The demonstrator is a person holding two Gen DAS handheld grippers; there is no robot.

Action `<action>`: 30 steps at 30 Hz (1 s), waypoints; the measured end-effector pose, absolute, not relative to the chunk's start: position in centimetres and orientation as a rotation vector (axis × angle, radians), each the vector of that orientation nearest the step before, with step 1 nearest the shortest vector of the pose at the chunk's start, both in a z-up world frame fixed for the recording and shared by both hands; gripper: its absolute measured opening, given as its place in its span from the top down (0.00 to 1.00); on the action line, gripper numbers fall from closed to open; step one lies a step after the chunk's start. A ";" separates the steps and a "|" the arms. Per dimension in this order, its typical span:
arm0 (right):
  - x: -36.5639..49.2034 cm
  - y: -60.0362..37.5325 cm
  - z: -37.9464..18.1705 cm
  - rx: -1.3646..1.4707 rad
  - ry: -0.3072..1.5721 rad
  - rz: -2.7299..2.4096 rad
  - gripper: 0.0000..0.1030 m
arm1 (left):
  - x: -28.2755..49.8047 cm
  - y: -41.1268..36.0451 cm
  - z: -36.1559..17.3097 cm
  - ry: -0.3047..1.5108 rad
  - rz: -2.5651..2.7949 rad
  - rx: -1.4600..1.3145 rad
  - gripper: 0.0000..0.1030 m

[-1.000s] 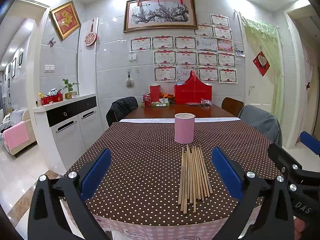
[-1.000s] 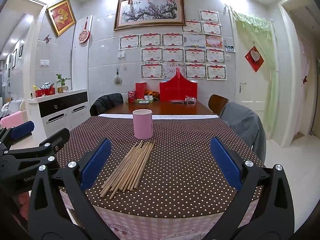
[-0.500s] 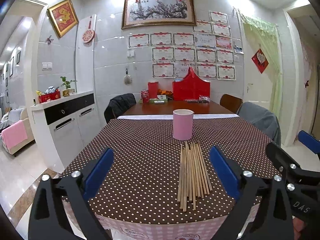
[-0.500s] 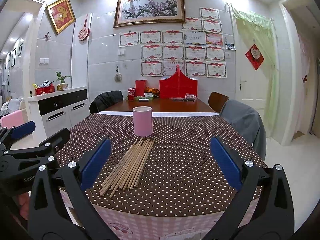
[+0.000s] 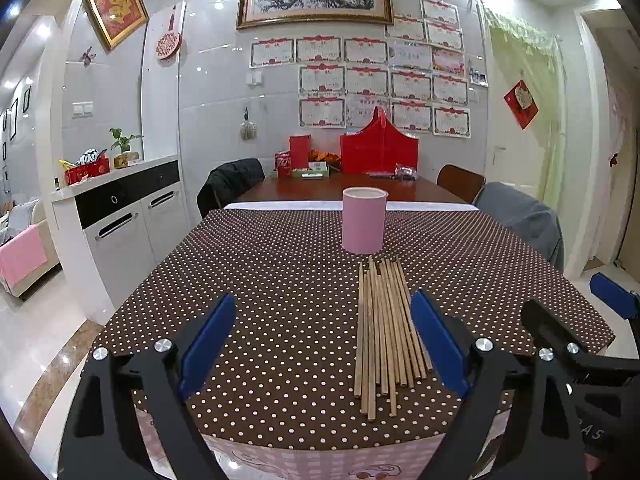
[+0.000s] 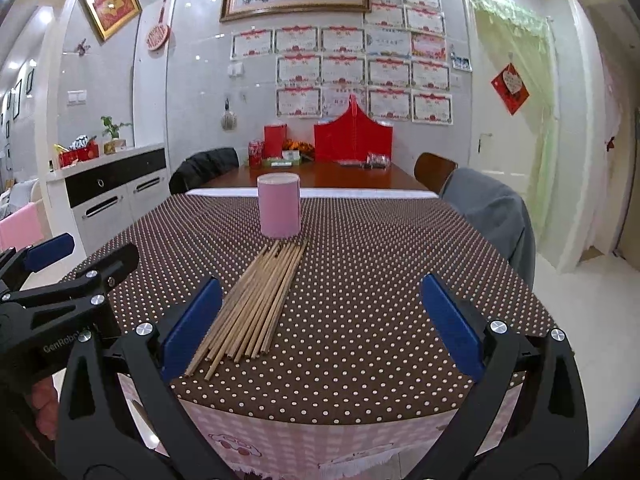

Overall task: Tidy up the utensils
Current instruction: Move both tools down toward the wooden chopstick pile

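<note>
A bundle of several wooden chopsticks [image 5: 384,332] [image 6: 256,300] lies flat on the brown dotted tablecloth [image 5: 280,280], pointing at an upright pink cylinder cup [image 5: 364,220] [image 6: 279,210] just behind it. My left gripper [image 5: 323,298] hovers over the table's near edge. Its jaws are closing but still wide, and the pads touch nothing. The bundle shows just inside its right finger. My right gripper [image 6: 320,284] is open and empty, with the bundle beside its left finger. Each gripper appears at the edge of the other's view.
The far half of the table holds red boxes [image 5: 378,152] and small items. A grey-draped chair [image 5: 520,220] stands on the right, a black-draped chair [image 5: 232,180] at the far left, and a white cabinet [image 5: 120,216] along the left wall.
Both grippers have come forward and lower toward the table, so the chopsticks and cup look bigger. The left fingers stand slightly closer together.
</note>
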State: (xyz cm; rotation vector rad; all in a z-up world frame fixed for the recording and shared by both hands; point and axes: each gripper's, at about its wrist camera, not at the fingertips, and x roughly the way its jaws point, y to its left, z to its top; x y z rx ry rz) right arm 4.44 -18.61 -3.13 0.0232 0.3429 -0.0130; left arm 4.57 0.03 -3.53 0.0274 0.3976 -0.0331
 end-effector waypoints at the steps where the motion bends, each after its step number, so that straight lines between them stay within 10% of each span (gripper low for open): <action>1: 4.8 -18.7 -3.3 0.029 0.355 -0.009 0.05 | 4.9 0.1 -3.7 0.405 -0.036 0.025 0.15; 30: 26.1 -18.2 -10.2 -0.021 0.863 -0.202 0.05 | 21.4 3.2 -10.1 0.708 -0.244 0.009 0.15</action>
